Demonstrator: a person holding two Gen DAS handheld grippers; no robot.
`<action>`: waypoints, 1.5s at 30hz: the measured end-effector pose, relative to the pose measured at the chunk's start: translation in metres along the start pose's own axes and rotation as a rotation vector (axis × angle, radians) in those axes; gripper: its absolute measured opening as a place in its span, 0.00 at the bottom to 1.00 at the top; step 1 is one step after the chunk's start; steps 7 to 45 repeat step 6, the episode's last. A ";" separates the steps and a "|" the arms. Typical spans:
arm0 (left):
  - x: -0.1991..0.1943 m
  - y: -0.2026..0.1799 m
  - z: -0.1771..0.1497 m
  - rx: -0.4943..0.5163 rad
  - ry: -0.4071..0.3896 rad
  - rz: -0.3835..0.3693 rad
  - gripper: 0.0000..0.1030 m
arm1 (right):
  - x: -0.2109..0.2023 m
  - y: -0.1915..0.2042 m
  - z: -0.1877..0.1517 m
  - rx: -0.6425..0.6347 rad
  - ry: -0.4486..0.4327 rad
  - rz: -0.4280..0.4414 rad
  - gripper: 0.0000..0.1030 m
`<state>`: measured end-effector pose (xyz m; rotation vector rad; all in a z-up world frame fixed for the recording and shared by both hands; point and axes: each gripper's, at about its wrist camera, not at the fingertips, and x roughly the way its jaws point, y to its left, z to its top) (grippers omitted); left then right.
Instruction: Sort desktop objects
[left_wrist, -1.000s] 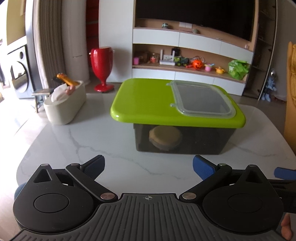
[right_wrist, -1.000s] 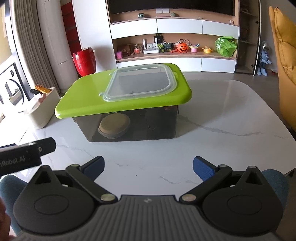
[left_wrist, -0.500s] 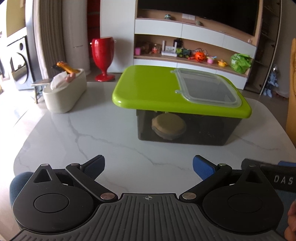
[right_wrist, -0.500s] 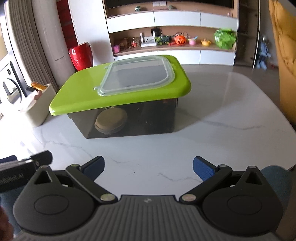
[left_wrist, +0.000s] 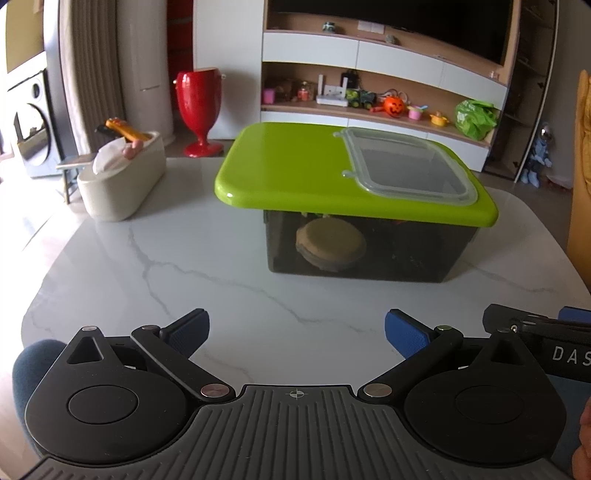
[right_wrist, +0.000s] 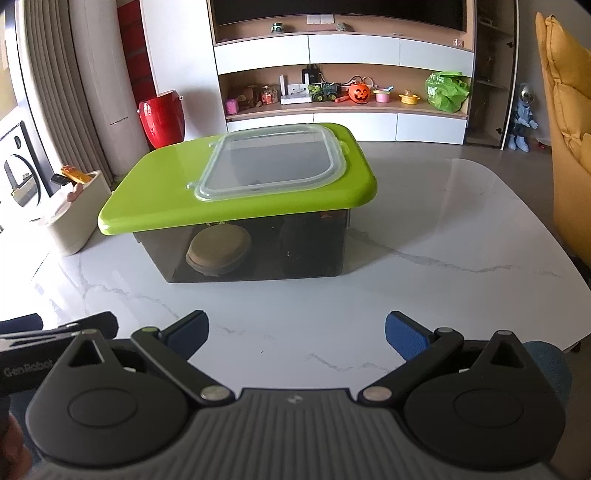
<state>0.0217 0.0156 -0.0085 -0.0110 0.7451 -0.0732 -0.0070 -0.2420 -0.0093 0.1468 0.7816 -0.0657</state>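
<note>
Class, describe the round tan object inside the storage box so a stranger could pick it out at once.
Start at the white marble table, then find the dark see-through box under the green lid. Inside, toward its left end, a round tan disc leans behind the front wall, the only pale thing among dark contents.

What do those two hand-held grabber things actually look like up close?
Both look alike. The left gripper and right gripper have a ribbed grey body, black linkage arms with round discs and silver pivot pins, and blue textured fingertip pads. White lettering runs along each one's black side: "DAS" on one, "GenRobot" on the other.
</note>
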 end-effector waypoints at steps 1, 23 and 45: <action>0.000 -0.001 0.000 0.003 -0.002 0.003 1.00 | 0.000 0.001 0.000 -0.002 0.001 0.002 1.00; -0.003 -0.001 0.000 0.003 -0.022 0.004 1.00 | -0.001 0.002 -0.002 0.000 0.005 0.008 1.00; -0.003 -0.001 0.000 0.003 -0.022 0.004 1.00 | -0.001 0.002 -0.002 0.000 0.005 0.008 1.00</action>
